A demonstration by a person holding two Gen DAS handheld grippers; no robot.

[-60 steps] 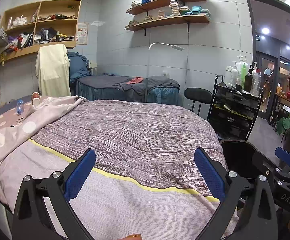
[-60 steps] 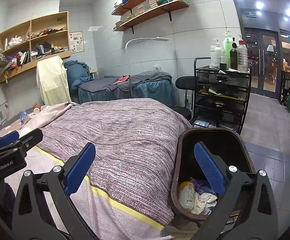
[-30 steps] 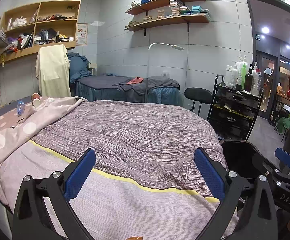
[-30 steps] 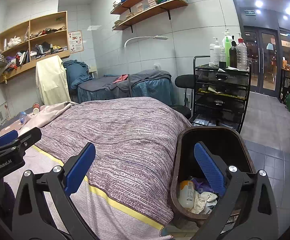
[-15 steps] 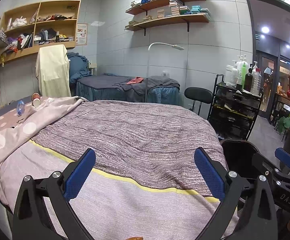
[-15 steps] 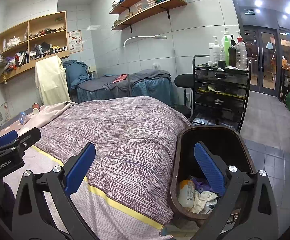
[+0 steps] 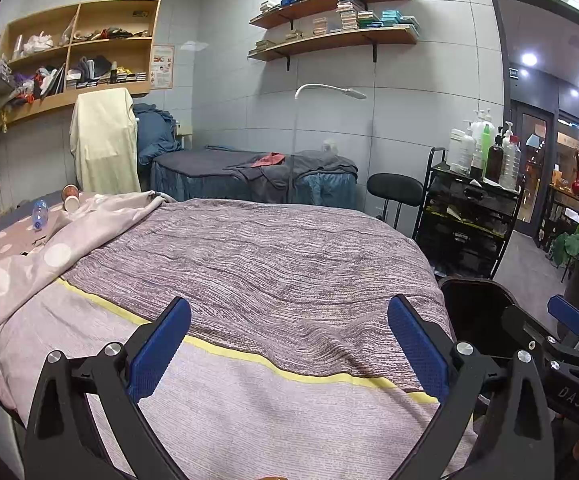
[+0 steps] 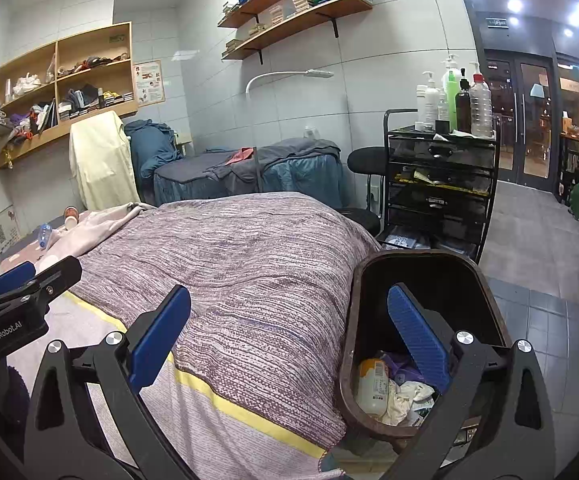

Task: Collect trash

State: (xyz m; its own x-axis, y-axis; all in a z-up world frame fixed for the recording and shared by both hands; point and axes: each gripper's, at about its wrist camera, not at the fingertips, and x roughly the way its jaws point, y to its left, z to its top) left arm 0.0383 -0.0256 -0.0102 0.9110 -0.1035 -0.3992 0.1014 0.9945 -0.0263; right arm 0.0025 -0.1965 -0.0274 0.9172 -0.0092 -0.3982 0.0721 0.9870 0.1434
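A dark brown trash bin point(image 8: 485, 280) stands beside the bed's right edge; it holds a yellow-capped bottle point(image 8: 372, 386), crumpled tissues point(image 8: 405, 396) and other scraps. Its rim also shows in the left wrist view point(image 7: 477, 284). My right gripper point(image 8: 289, 340) is open and empty, its right finger over the bin. My left gripper point(image 7: 287, 344) is open and empty above the bed. A clear plastic bottle point(image 7: 39, 214) and a paper cup point(image 7: 71, 200) lie at the far left of the bed, also seen in the right wrist view point(image 8: 44, 235).
A striped purple blanket point(image 7: 269, 264) covers the bed. A black trolley point(image 8: 437, 188) with bottles and a black stool point(image 7: 395, 188) stand to the right. A second bed point(image 7: 249, 172) is behind. Wall shelves point(image 7: 73, 60) hang above. Tiled floor point(image 8: 541, 240) leads to glass doors.
Almost nothing has moved. Both grippers stay open and hover in nearly the same place; the right wrist view has shifted very slightly.
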